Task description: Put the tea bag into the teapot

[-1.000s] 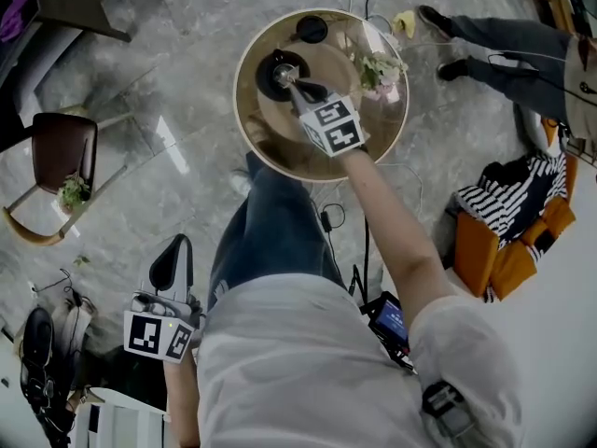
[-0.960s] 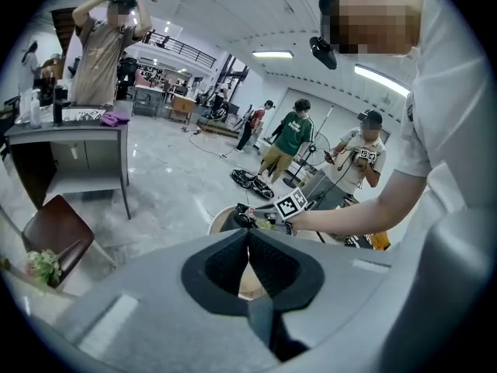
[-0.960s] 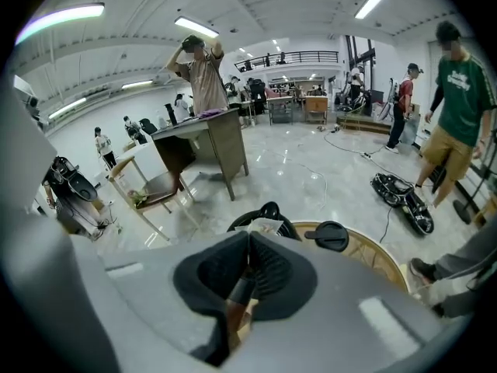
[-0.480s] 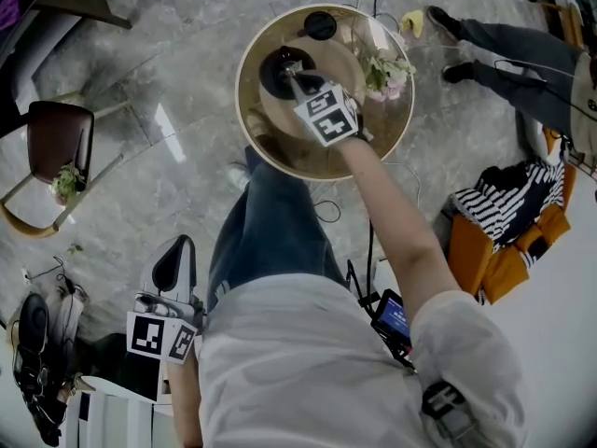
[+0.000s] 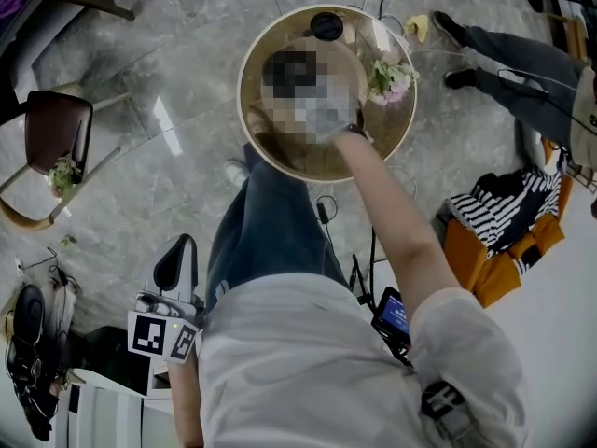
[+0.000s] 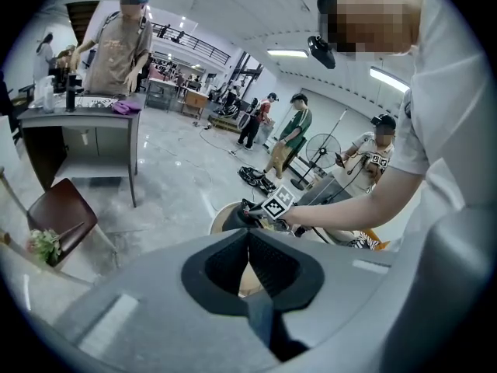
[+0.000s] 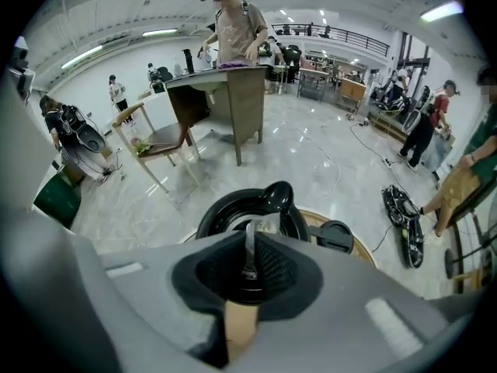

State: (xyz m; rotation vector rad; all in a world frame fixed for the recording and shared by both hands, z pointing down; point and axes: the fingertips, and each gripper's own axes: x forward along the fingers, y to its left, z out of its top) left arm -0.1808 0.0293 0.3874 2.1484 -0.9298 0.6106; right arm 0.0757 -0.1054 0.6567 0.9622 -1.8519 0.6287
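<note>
- Right gripper [image 7: 250, 247]: you hold it nose-down, directly over the open mouth of the teapot [image 7: 216, 217].
- Right jaws: they have just been opening. The tea bag [image 7: 249, 235] stands between them as a thin grey strip. The pads look pressed on it from both sides, with no gap visible.
- Tea bag: it is above the teapot's opening, at the jaw tips. Its lower end is hidden behind the jaws, so you cannot tell whether it reaches into the teapot.
- Teapot: black and uncovered, it stands on the round table [image 5: 289, 152].
- Lid [image 7: 335, 235]: it lies flat on the table just beside the teapot, to its right in the right gripper view, and apart from it.
- Flowers [image 5: 390, 73]: they are on the same table, near the teapot.
- Left gripper [image 6: 248, 243]: you hold it low at your side, well apart from the teapot. Its jaws are together with nothing between them.
- Chair [image 5: 56, 133]: it stands on the floor, well apart from the teapot.
</note>
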